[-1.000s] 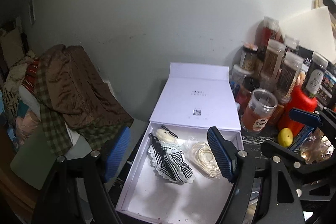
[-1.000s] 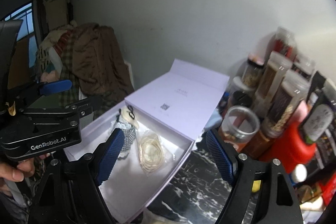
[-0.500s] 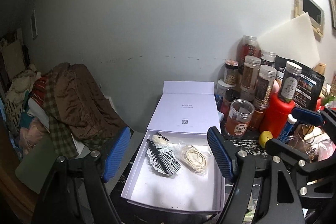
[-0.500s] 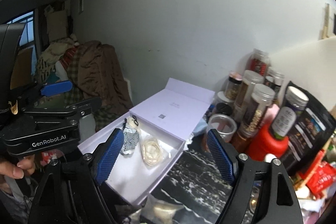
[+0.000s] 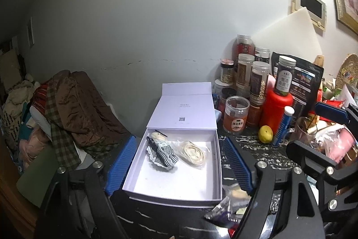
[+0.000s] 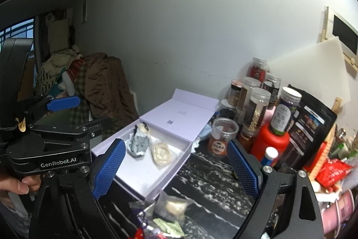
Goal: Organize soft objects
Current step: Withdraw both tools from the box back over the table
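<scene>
An open white box (image 5: 172,190) (image 6: 143,190) lies on the dark marbled counter with its lid folded back against the wall. Inside it lie a small doll in a black-and-white checked dress (image 5: 161,150) (image 6: 138,142) and a clear bag of cream cord (image 5: 192,152) (image 6: 161,152). My left gripper (image 5: 179,164) is open and empty, held back above the box's near part. My right gripper (image 6: 176,168) is open and empty, above the box's right edge. Small bagged items (image 5: 232,198) (image 6: 173,205) lie on the counter just in front of the box.
Several jars (image 5: 237,114) (image 6: 221,137), a red bottle (image 5: 276,109) (image 6: 269,141), a black pouch (image 6: 306,124) and a lemon (image 5: 265,134) crowd the counter to the right. A pile of clothes (image 5: 73,109) (image 6: 105,84) sits to the left. The left gripper's body (image 6: 51,149) shows in the right wrist view.
Both grippers have pulled back and up from the box, so it looks smaller and more of the counter and jars shows. Both stay open and empty. The box's contents have not moved.
</scene>
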The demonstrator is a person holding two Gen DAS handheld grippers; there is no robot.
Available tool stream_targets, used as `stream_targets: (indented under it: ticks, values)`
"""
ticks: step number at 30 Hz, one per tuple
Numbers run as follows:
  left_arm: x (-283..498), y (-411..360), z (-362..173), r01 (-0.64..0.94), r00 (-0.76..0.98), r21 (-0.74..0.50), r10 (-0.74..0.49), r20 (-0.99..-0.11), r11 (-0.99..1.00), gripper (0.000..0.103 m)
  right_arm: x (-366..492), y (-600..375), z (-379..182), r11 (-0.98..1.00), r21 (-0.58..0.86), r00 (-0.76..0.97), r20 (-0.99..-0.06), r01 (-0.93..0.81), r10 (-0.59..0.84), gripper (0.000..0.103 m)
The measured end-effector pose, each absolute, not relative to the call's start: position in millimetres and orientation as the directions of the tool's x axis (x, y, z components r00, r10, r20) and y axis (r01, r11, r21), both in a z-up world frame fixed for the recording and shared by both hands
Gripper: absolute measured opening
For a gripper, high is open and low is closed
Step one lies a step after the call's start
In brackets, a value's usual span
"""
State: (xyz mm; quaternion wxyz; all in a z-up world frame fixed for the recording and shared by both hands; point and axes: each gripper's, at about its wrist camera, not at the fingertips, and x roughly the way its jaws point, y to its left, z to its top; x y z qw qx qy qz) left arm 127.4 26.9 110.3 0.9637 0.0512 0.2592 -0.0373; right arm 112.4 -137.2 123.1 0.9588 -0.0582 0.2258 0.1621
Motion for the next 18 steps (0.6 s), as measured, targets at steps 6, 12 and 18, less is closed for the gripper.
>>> stream_targets:
  ticks: [6, 12, 18]
  values:
    - [105, 24, 99, 0.128, 0.853, 0.079, -0.069, -0.518, 0.989, 0.081, 90, -145, 114, 0.943, -0.015, 0.837, -0.466, -0.331, 0.286, 0.093]
    - [85, 16, 83, 0.207, 0.83, 0.061, -0.142, -0.539, 0.976, 0.081, 67, -157, 97, 0.948, 0.034, 0.817, -0.499, -0.315, 0.29, 0.093]
    - [71, 9, 63, 0.243, 0.791, 0.025, -0.184, -0.584, 0.97, 0.081, 46, -170, 76, 0.963, 0.063, 0.811, -0.526, -0.263, 0.256, 0.093]
